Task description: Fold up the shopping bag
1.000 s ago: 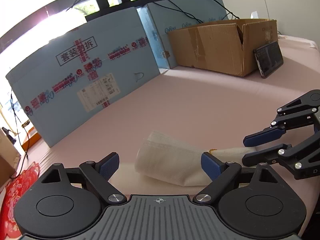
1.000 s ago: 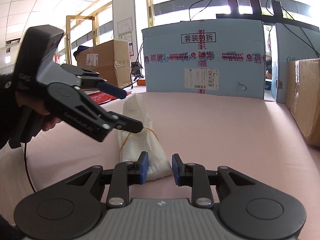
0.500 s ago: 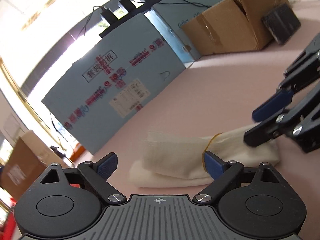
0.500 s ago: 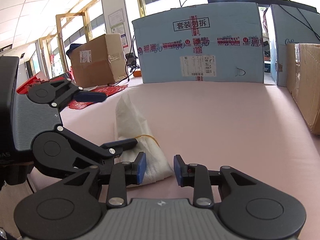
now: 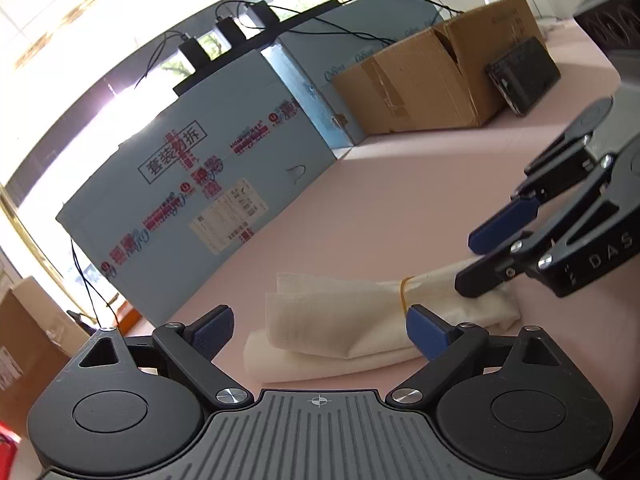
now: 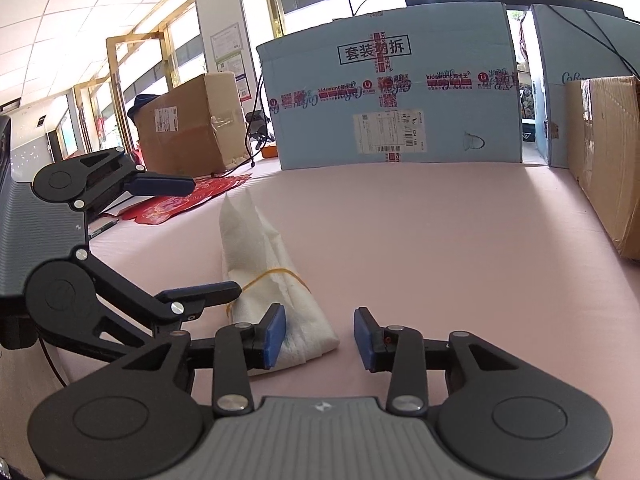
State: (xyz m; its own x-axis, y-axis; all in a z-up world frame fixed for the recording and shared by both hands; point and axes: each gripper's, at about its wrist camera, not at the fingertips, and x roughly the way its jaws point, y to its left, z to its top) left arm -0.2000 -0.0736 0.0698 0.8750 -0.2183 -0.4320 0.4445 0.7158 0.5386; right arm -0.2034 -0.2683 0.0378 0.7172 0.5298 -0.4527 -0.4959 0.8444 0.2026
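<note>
A white shopping bag lies folded into a long bundle on the pink table, with a yellow rubber band around it. My left gripper is open wide at the bag's broad end, not touching it. In the right wrist view the bag runs away from me, and the rubber band shows near its narrow end. My right gripper is open, with that narrow end between its jaws beside the left pad. The left gripper shows at the left, and the right gripper at the right.
A light blue carton stands across the back of the table. A brown cardboard box sits at the back right with a black device leaning on it. Red paper and another brown box lie at the far left.
My right gripper's jaws have widened around the bag's narrow end. My left gripper has rolled and shifted closer to the bag's broad end. The bag has stayed in place.
</note>
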